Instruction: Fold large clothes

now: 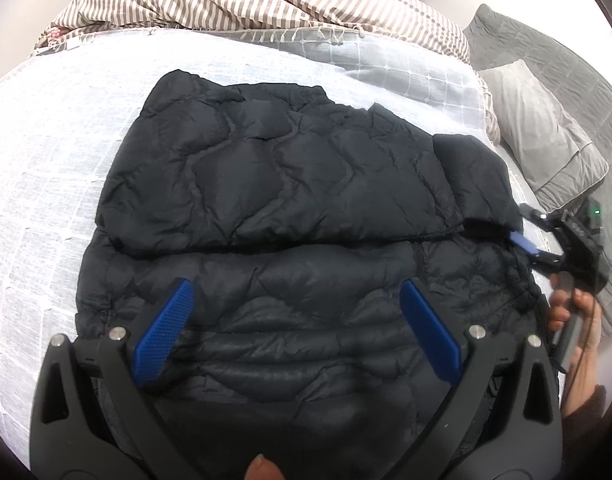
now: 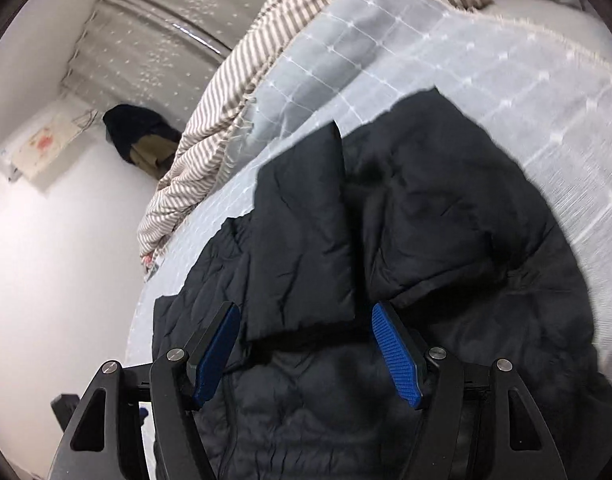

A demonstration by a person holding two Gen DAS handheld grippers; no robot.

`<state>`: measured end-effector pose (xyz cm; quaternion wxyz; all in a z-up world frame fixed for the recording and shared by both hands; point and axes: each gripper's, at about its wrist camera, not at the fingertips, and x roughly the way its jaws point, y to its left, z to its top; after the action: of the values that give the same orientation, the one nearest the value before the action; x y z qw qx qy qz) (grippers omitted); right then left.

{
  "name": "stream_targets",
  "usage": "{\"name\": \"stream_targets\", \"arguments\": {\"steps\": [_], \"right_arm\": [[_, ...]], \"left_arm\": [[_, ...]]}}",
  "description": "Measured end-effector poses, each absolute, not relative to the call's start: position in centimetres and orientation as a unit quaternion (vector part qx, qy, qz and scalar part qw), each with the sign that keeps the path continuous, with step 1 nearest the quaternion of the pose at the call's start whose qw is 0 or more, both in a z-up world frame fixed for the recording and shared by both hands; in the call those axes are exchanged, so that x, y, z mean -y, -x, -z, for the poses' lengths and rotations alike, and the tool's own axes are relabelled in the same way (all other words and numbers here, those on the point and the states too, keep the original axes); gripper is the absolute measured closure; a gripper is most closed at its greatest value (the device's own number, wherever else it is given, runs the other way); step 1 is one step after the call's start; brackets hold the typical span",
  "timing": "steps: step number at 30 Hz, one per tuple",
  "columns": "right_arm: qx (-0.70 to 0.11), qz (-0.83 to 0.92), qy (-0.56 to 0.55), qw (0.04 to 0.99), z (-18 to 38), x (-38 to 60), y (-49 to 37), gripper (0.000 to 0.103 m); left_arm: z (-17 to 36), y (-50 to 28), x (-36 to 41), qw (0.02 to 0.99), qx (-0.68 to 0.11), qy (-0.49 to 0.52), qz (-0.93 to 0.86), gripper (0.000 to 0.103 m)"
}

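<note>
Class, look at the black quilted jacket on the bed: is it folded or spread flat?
Partly folded: the jacket has one section doubled over its body, edge visible across it.

No readable text, label or number shows anywhere.

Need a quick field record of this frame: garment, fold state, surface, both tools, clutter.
garment: black quilted jacket, lying flat
fold state: partly folded; a sleeve and a side panel lie over the body
surface: bed with pale checked cover
left tool: open, above the near part of the jacket, nothing between its pads
right tool: open, at the jacket's right edge, gripping nothing
clutter: striped blanket bunched at the far end; grey pillow to the right
</note>
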<state>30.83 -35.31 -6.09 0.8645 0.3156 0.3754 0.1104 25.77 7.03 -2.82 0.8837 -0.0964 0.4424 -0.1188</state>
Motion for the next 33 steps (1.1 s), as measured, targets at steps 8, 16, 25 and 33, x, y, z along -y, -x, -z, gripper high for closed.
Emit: {"name": "stream_targets", "arguments": {"steps": [8,16,25,33], "right_arm": [[-0.351,-0.097,-0.320,0.875,4.8,33.0,-31.9,0.092],[-0.299,-0.100,-0.163,0.935,-2.2,26.1,-30.7,0.096],[-0.339,-0.135,0.016,0.931,-3.5,13.3,-32.0,0.092],[-0.414,-0.192,-0.027,0.889,1.8,11.1,-31.9,0.053]], "left_arm": [[3.0,-26.0,-7.5,0.880,-0.446,0.112,0.122,0.001],[2.5,-26.0,-8.6,0.879,-0.440,0.138,0.125,0.001],[2.5,-26.2,-9.4,0.876,-0.443,0.148,0.124,0.001],[2.2,-26.3,-9.3,0.875,-0.443,0.145,0.130,0.001]]}}
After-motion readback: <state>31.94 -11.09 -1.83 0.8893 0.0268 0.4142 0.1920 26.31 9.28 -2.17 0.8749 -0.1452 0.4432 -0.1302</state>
